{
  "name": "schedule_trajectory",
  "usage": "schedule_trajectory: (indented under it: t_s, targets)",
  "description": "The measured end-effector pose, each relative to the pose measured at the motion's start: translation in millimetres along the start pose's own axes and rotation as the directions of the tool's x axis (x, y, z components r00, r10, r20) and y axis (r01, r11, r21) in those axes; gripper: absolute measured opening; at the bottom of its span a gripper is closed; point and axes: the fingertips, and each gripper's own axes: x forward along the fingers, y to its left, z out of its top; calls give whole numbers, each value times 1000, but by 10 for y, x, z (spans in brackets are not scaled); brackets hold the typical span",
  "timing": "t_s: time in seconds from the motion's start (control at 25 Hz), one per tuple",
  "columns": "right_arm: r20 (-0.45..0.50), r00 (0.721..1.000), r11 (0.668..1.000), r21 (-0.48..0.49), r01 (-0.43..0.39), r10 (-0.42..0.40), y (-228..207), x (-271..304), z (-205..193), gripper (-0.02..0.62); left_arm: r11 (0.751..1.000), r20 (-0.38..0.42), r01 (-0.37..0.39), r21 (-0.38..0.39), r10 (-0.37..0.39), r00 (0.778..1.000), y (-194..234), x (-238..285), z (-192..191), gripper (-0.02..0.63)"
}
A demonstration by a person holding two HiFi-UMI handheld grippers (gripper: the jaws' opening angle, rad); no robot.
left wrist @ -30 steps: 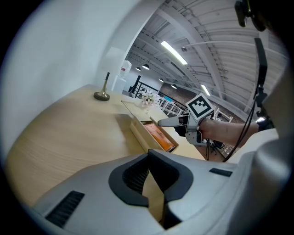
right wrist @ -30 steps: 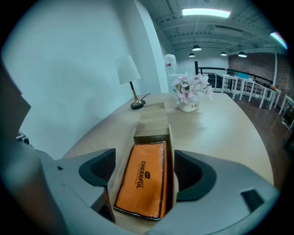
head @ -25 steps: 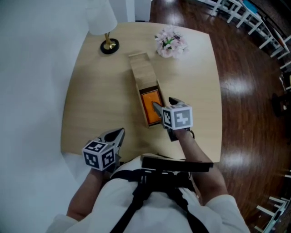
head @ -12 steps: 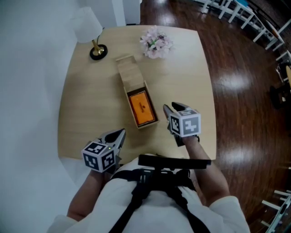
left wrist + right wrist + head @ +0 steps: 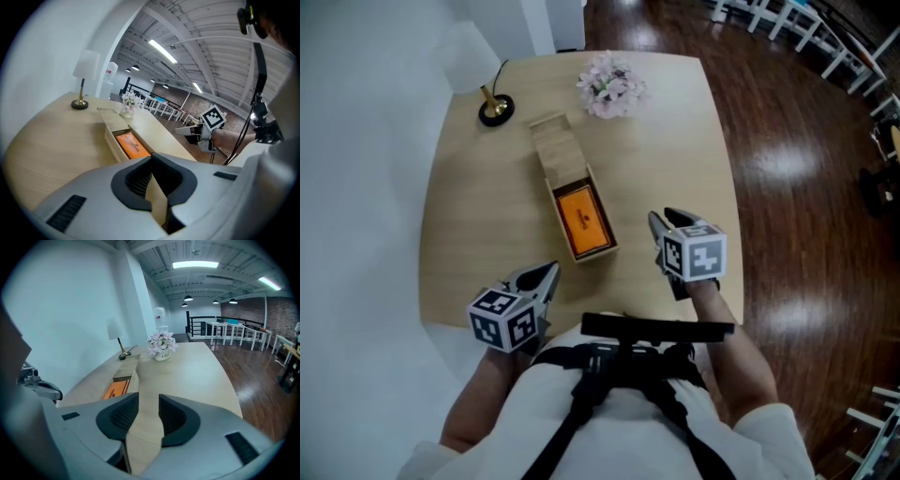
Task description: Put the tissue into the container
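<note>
An orange tissue pack (image 5: pixel 584 218) lies inside the open end of a long wooden container (image 5: pixel 546 141) in the middle of the table. My right gripper (image 5: pixel 661 221) hovers to the right of the container, apart from it; its jaws are closing with a small gap and nothing between them. In the right gripper view the pack (image 5: pixel 116 388) shows ahead on the left in the container (image 5: pixel 129 369). My left gripper (image 5: pixel 546 277) rests at the table's near edge, jaws together and empty. In the left gripper view the pack (image 5: pixel 132 144) sits in the box ahead.
A lamp's brass base (image 5: pixel 495 108) and a pot of pale flowers (image 5: pixel 609 82) stand at the far end of the table (image 5: pixel 675 141). Dark wooden floor lies to the right, with white chairs (image 5: pixel 787 23) beyond.
My right gripper has drawn back from the container's near end to the right, and its jaws have narrowed. The tissue pack stays in the container. The left gripper has not moved.
</note>
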Motion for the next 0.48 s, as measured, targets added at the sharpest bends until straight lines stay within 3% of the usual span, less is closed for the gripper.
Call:
schedule_trajectory:
  t_s: [0.48]
  targets:
    - [19, 999, 995, 84, 45, -47, -353, -283, -178, 93, 1000, -6, 14, 2, -14, 1000, -144, 74, 41, 0]
